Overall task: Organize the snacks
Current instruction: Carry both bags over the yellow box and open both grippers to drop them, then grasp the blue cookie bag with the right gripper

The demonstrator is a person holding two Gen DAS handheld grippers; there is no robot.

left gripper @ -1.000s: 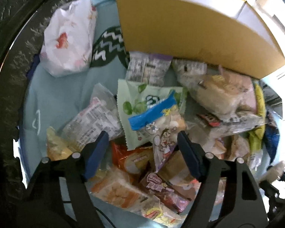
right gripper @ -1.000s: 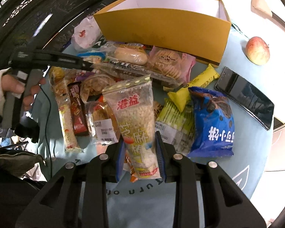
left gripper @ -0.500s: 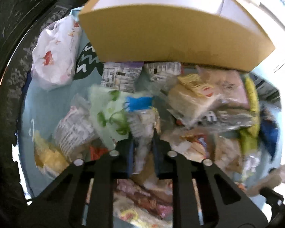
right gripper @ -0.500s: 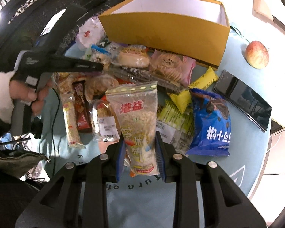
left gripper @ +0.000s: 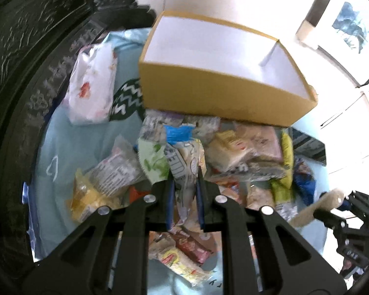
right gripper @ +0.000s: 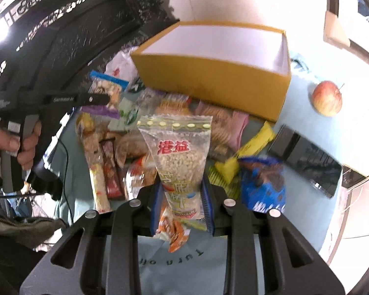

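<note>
A heap of snack packets (left gripper: pixel 236 157) lies on a pale blue cloth (left gripper: pixel 69 147) before an open yellow cardboard box (left gripper: pixel 219 93) with a white inside. My left gripper (left gripper: pixel 184 196) is shut on a blue-topped clear snack bag (left gripper: pixel 184 157) and holds it above the heap. In the right wrist view my right gripper (right gripper: pixel 182 201) is shut on a tall clear bag of puffed grain (right gripper: pixel 179 162), upright and off the cloth. The same box (right gripper: pixel 209 76) stands behind it. A hand holds the left gripper's handle (right gripper: pixel 19 127) at the left.
A white printed plastic bag (left gripper: pixel 91 91) lies left of the box. An apple (right gripper: pixel 327 98) and a black phone (right gripper: pixel 307 162) rest on the cloth to the right. A blue cookie bag (right gripper: pixel 263 186) and yellow packet (right gripper: pixel 248 147) lie near the right gripper. Dark carved furniture (left gripper: pixel 24 49) borders the left side.
The left gripper went from open over the heap to shut on the blue-topped bag and rose with it. The right gripper rose with the puffed grain bag; the box now shows more of its inside.
</note>
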